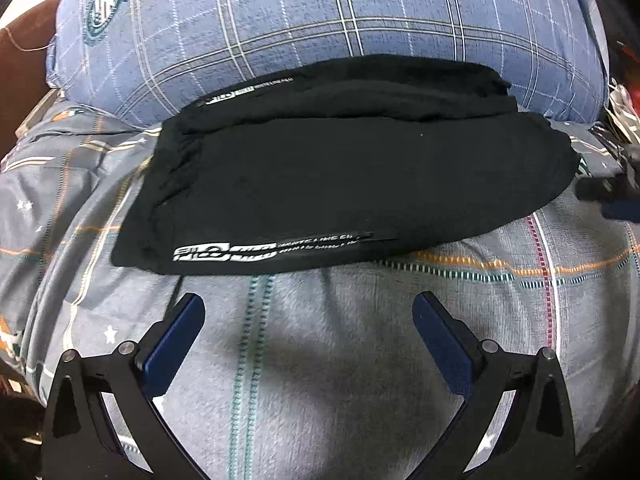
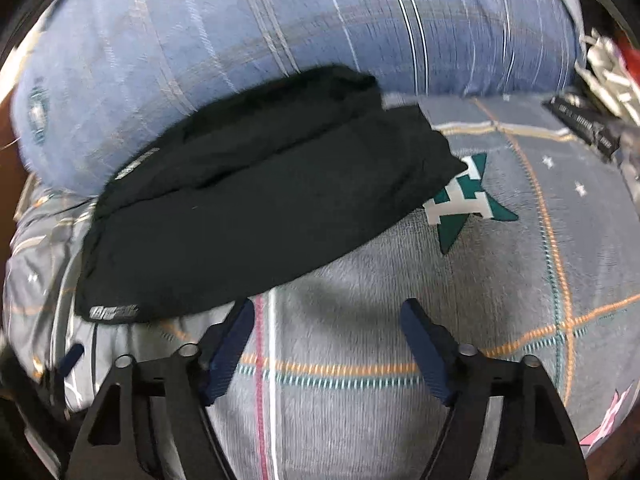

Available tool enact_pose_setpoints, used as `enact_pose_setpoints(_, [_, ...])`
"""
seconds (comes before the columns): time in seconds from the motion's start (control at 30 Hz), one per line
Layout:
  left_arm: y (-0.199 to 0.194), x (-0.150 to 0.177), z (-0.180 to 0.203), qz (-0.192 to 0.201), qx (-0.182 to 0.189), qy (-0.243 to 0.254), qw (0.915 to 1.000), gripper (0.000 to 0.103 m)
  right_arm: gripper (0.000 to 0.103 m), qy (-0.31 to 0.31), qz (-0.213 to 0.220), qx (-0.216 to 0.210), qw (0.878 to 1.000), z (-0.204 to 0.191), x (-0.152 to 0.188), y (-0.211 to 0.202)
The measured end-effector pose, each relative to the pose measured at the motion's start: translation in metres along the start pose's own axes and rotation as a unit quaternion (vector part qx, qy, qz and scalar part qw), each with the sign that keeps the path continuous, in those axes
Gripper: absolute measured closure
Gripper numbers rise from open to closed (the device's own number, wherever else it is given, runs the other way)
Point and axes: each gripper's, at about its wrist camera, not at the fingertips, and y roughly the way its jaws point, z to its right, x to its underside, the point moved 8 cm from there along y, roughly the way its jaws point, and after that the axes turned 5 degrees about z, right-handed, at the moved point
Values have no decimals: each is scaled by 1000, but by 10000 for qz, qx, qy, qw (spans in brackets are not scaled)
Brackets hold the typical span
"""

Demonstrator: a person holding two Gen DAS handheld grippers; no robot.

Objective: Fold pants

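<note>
The black pants (image 1: pixel 340 184) lie folded into a flat bundle on the grey checked bedspread (image 1: pixel 320 360), white lettering along their near edge. Their far edge rests against a blue plaid pillow (image 1: pixel 280 20). My left gripper (image 1: pixel 309 300) hovers just in front of the near edge, open, with only bedspread between its blue pads. In the right wrist view the pants (image 2: pixel 260 208) stretch to the upper left. My right gripper (image 2: pixel 328 304) is open beside their near right edge, its left finger (image 2: pixel 236 336) close to the cloth, nothing held.
The pillow (image 2: pixel 240 32) fills the back of both views. A green and white star emblem (image 2: pixel 468 204) on the bedspread (image 2: pixel 360 360) shows beside the pants' right corner. Cluttered items (image 2: pixel 600 80) sit at the far right edge. Dark brown furniture (image 1: pixel 20 28) is at the far left.
</note>
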Motion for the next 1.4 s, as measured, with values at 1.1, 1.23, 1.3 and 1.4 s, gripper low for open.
enact_pose_setpoints(1.1, [4,-35,42,321,477,875,9945,99,97,380,21,-139,9992,13,-46,28])
enact_pose_setpoints(1.23, [-15,-24,39,261,644,931,9932,103,99,461,-33,-144,9988,21,-31,13])
enact_pose_setpoints(1.3, [-13,-18,36,188,670,885,9936,103,99,473,-146,-139,9987,25,-17,13])
enact_pose_setpoints(1.4, [-3,-14,37,43,738,852,9936,103,99,451,-203,-126,9987,17,-9,19])
